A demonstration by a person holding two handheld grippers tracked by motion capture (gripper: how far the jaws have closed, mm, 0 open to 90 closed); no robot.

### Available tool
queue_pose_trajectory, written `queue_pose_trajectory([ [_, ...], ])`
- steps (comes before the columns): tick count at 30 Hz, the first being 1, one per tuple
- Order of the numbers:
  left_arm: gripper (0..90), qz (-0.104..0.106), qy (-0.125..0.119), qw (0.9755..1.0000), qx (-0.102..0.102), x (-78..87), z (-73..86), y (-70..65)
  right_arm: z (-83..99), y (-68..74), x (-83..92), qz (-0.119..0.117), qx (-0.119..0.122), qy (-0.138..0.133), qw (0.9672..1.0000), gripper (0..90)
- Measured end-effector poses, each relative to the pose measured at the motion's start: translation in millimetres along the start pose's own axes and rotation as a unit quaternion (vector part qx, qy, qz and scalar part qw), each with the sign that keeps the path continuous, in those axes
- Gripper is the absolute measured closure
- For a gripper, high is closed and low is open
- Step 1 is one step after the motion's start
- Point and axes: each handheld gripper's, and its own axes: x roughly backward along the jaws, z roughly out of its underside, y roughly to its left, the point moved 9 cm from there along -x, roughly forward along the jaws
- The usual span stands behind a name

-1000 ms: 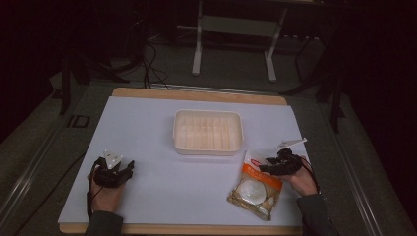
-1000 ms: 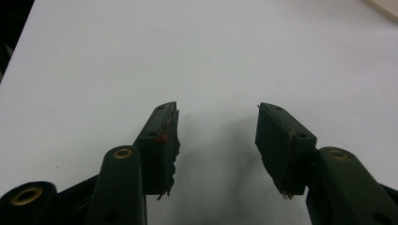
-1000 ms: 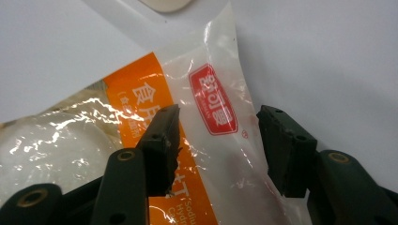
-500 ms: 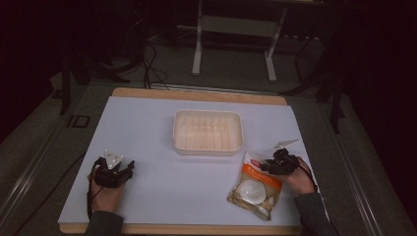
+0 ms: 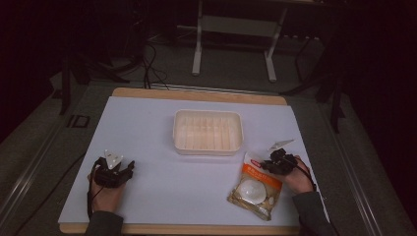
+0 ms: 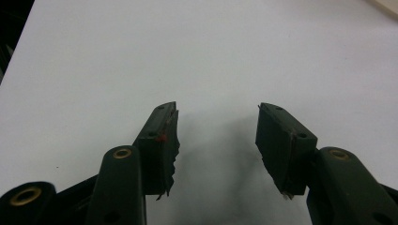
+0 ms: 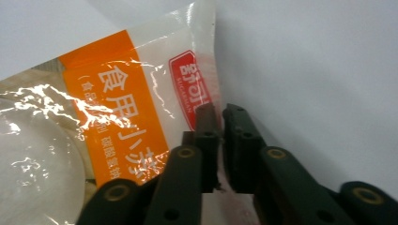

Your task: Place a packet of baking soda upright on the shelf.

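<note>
Our right tongs (image 7: 220,123) have just been closing and now pinch the edge of the packet (image 7: 117,122) at lower right; we lift gently toward the tray (image 5: 207,132), while our left tongs (image 6: 217,136) wait wide open, empty.

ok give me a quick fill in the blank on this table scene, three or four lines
1. The right tool is shut on the edge of the clear plastic ____ with the orange label.
2. The left tool stands ____ over the bare white table.
3. The cream plastic tray holds ____.

Missing words: bag; open; nothing
</note>
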Motion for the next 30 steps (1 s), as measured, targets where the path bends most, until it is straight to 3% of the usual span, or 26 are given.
queue_pose_trajectory([
  [9, 48.5, 0.0, 0.001, 1.0, 0.0, -0.1, 0.1, 0.2, -3.1, -0.6, 0.9, 0.005, 0.005, 0.019, 0.9998, 90.0],
  [18, 48.4, 0.0, 0.001, 1.0, 0.0, 0.0, 0.1, 0.2, -9.1, 0.6, 14.5, -0.002, -0.002, -0.003, 1.0, 90.0],
  [30, 48.4, -0.001, 0.001, 1.0, -0.001, -0.1, 0.1, 0.1, -20.7, 7.5, 43.1, 0.004, 0.025, -0.011, 0.9996, 90.0],
])
